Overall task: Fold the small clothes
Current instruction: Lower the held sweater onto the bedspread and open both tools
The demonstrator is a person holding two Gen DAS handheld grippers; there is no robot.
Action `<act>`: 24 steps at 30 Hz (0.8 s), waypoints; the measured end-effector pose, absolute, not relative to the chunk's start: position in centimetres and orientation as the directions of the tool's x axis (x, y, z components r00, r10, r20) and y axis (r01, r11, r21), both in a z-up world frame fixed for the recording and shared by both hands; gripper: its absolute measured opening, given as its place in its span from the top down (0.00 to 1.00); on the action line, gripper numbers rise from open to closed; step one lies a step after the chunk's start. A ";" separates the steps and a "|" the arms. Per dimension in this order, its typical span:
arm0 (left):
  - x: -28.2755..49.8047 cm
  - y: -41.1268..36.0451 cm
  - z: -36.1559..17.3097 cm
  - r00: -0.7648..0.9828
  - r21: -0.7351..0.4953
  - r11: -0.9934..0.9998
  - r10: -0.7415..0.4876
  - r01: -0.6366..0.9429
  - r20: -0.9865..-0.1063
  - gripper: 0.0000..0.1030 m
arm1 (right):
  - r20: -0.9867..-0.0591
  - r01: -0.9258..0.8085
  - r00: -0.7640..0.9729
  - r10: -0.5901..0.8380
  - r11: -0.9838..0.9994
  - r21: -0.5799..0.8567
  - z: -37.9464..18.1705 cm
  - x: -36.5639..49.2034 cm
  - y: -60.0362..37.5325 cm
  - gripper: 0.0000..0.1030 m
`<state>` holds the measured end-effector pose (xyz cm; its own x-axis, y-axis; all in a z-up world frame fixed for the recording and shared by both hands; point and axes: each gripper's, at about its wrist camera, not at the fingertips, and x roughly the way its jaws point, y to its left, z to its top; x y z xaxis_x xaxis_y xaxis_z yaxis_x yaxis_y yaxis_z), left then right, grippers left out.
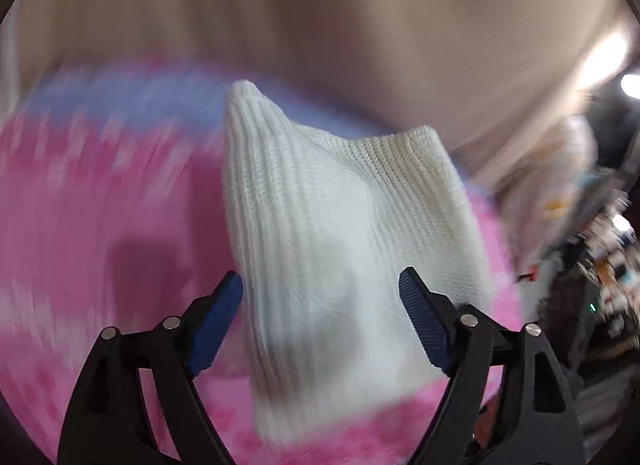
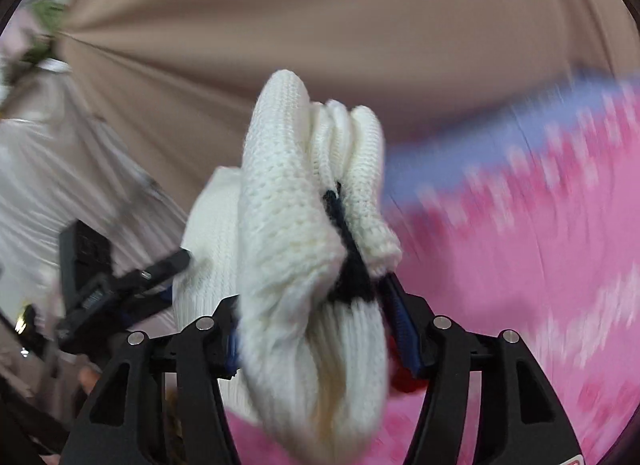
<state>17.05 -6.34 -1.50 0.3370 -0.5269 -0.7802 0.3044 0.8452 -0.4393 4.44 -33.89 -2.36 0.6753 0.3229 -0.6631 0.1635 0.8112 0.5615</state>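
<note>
both tongs examined. left tongs (image 1: 320, 289): jaws stand wide apart, blue ribbed pads (image 1: 424, 321) clear on both sides, and the white knit garment (image 1: 328, 217) passes through the gap between them without being pinched. right tongs (image 2: 316, 305): jaws drawn in and clamped on the white knit garment (image 2: 296, 249), which bunches into thick folds between the pads and rises above the fingertips in several rounded layers. a black stitched patch (image 2: 352, 269) shows on the knit close to the right-hand pad.

location of garment: lifted, hanging in front of both cameras, above a pink patterned cover (image 1: 100, 205) with a lilac-blue band (image 2: 500, 137) along its far edge. whether the lower end of the knit touches the cover cannot be told from either view.

surroundings: beige curtain (image 2: 320, 25) behind. background is heavily motion-blurred in both views, so the pattern on the cover is unreadable. in the right wrist view the left tongs (image 2: 160, 265) appear beside the garment at the left edge, possibly touching its ribbed side; blur prevents confirmation. something small and red (image 2: 404, 369) shows below the right pad, unidentified.
</note>
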 end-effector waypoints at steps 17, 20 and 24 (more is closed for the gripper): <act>20.2 -5.5 -13.7 0.237 -0.546 0.837 -0.533 0.013 -0.812 0.26 | -0.794 0.272 0.444 0.415 0.782 0.561 -13.9 12.9 -35.3 0.31; 20.6 -5.7 -12.2 0.233 -0.562 0.825 -0.560 0.062 -0.795 0.53 | -0.768 0.257 0.473 0.431 0.767 0.588 -13.0 13.4 -34.4 0.59; 19.3 -5.5 -7.8 0.272 -0.590 0.788 -0.615 0.176 -0.740 0.56 | -0.676 0.161 0.596 0.433 0.760 0.629 -6.8 10.1 -33.9 0.63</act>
